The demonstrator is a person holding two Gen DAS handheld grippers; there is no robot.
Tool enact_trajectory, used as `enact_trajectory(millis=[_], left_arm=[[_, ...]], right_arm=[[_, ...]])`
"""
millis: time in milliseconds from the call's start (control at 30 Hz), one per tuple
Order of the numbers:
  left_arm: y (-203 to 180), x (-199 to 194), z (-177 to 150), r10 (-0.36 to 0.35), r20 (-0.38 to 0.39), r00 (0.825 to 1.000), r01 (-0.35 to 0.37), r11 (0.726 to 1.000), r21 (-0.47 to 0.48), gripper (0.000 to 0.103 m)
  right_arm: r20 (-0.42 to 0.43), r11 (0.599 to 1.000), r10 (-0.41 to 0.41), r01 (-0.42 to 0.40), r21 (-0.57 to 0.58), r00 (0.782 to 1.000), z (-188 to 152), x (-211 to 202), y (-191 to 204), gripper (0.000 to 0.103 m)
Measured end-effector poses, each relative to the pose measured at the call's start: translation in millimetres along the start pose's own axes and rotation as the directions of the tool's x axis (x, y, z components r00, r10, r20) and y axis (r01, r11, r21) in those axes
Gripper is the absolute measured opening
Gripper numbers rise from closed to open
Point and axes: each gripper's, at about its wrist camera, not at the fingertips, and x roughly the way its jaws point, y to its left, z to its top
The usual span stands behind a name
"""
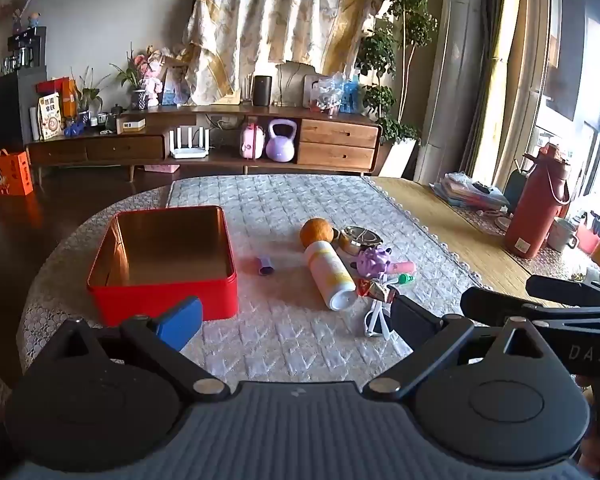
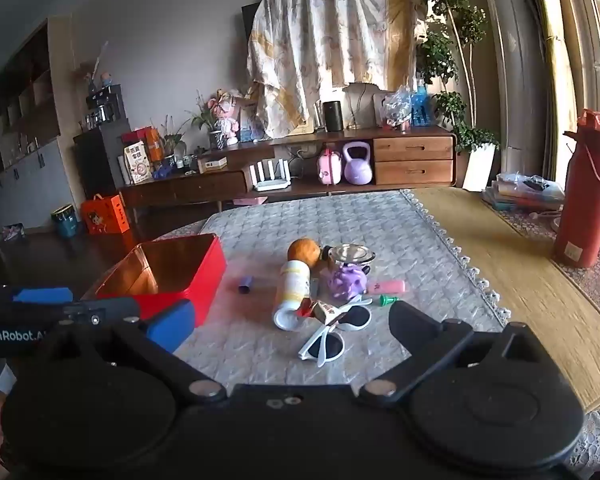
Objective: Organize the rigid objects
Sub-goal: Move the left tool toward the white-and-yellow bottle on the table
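The left gripper [image 1: 292, 316] hangs above the quilted tabletop [image 1: 284, 340] with its fingers [image 1: 180, 320] spread wide, holding nothing; the right gripper [image 2: 290, 326] does likewise, fingers [image 2: 416, 326] wide apart and empty; the red tin box [image 1: 160, 296] stands open on the left; right of it lie a purple tube [image 1: 266, 266], an orange [image 1: 317, 232], a white bottle [image 1: 330, 274], a purple toy [image 1: 374, 262] and white sunglasses [image 2: 332, 338], clustered together.

The red box [image 1: 162, 256] looks like glossy painted metal with a coppery, shiny inside. It stands on a quilted cloth cover [image 1: 284, 332], matt and bumpy, lace-edged beside a woven straw-like mat [image 2: 540, 288]. The white sunglasses [image 2: 332, 336] look like smooth glossy plastic.
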Motion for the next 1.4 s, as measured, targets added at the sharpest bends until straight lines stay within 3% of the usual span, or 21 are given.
enact_trajectory(millis=[1400], left_arm=[[7, 12, -4, -0.009, -0.038, 0.999, 0.008, 1.000, -0.028, 0.101]], right_arm=[[-0.003, 1.000, 0.020, -0.020, -0.014, 1.000, -1, -1, 4, 0.100]])
